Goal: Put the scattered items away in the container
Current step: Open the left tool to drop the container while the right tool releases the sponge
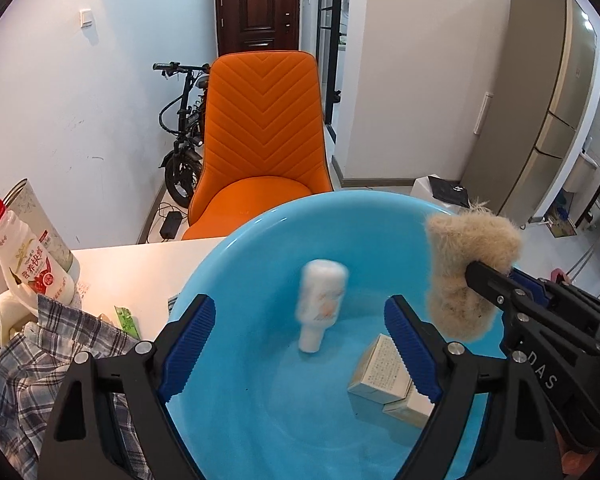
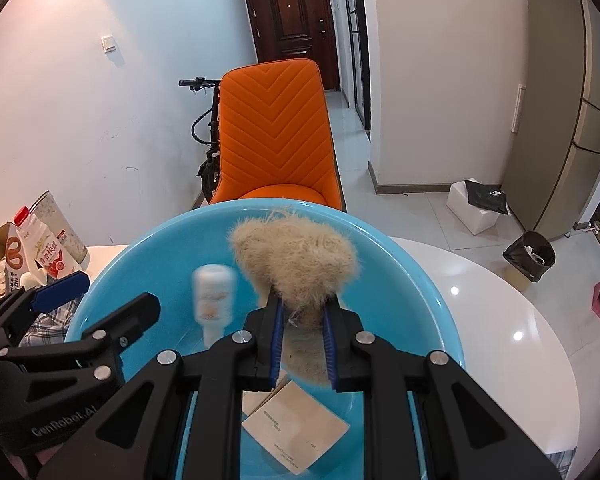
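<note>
A: From the left wrist view we see one big blue bowl (image 1: pixel 236 264) on the white table (image 1: pixel 140 260). How many things are in it?

B: We count one white bottle (image 1: pixel 320 304), all blurry, with its cap pointing down, inside the bowl. We count two small tan boxes (image 1: pixel 380 372) lying on the bottom, touching each other.

A: Our left gripper (image 1: pixel 300 348) has its jaws wide apart. Nothing is between them. The bottle is just past them.

B: On the right, our right gripper (image 1: pixel 472 276) pinches one fuzzy tan thing (image 1: pixel 468 256) above the bowl.

A: On the left of the table we see one milk bottle (image 1: pixel 28 260) with a red cap and one checked cloth (image 1: pixel 40 360). Behind the table there is one orange chair (image 1: pixel 260 128), one bike (image 1: pixel 184 132) and one brown door (image 1: pixel 258 4).

B: Now the right wrist view. Our right gripper (image 2: pixel 302 316) is squeezed tight on the fuzzy tan thing (image 2: pixel 296 256), over the blue bowl (image 2: pixel 140 264).

A: We see the one blurry white bottle (image 2: pixel 214 296) there too, and tan boxes (image 2: pixel 296 428) low in the bowl. The left gripper (image 2: pixel 104 292) is open beside it.

B: The table (image 2: pixel 480 320) is white and shiny. On the floor there is one black bin (image 2: pixel 530 256) and one white box (image 2: pixel 476 204).
</note>
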Available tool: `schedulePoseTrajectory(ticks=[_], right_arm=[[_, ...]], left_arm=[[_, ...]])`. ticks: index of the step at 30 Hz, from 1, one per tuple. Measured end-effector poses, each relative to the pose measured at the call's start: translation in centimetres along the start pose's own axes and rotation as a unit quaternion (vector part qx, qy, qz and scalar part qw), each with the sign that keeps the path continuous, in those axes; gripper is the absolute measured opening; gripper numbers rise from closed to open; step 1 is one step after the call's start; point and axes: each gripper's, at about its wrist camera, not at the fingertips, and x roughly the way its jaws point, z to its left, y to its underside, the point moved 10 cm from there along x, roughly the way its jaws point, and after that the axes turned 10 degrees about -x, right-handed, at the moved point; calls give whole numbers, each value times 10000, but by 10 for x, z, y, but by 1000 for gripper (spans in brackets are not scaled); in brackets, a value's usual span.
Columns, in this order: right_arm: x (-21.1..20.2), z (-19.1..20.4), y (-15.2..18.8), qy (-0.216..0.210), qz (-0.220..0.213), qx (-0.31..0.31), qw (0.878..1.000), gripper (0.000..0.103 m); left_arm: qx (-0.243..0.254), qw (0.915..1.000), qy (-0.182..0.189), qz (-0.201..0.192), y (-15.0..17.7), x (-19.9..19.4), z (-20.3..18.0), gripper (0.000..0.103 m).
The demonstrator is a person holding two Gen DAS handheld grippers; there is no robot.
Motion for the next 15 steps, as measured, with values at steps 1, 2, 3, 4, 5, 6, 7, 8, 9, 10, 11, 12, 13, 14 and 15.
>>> schedulePoseTrajectory(ticks=[1, 2, 3, 4, 5, 6, 7, 8, 9, 10, 11, 12, 13, 14, 15], right_arm=[[0, 0, 0, 6, -1, 4, 10000, 16], [0, -1, 0, 14, 2, 9, 10000, 17], [0, -1, 0, 25, 5, 17, 10000, 17], [0, -1, 0, 29, -3, 23, 10000, 17], [-1, -2, 0, 39, -17, 24, 10000, 17], [-1, -2, 0, 67, -20, 13, 10000, 18], [0, -2, 0, 97, -9, -10, 10000, 21], [0, -1, -1, 118, 5, -32, 9999, 26], [-1, -1, -1, 132, 10, -49, 9999, 29], [-1, -1, -1, 148, -1, -48, 9999, 45], [-3, -3, -2, 227, -25, -26, 9997, 60], [-5, -8, -3, 420, -65, 13, 9991, 66], [-7, -12, -4, 544, -135, 39, 9984, 76], [-10, -14, -7, 589, -236, 50, 9980, 79], [-12, -14, -9, 575, -304, 46, 9979, 79]], left_arm=[[-9, 10000, -13, 0, -1, 0, 1, 88], [-10, 10000, -36, -1, -1, 0, 2, 88], [-5, 10000, -55, -5, -1, 0, 3, 88], [-1, 10000, -63, -8, -1, 0, 3, 88], [-1, 10000, -62, -5, -1, 0, 3, 88], [-3, 10000, -55, -2, -1, 0, 3, 88], [-1, 10000, -60, -5, -1, 0, 2, 88], [10, 10000, -79, -16, -2, 0, 2, 88], [33, 9999, -104, -31, -2, 0, 2, 88], [55, 9999, -121, -41, -2, 0, 2, 88], [61, 9999, -137, -54, -2, -1, 2, 88], [40, 9999, -145, -70, -3, -1, 3, 88], [14, 9999, -130, -76, -3, -2, 5, 88], [3, 9999, -112, -72, -3, -2, 5, 88], [3, 9999, -119, -77, -3, -2, 5, 88]])
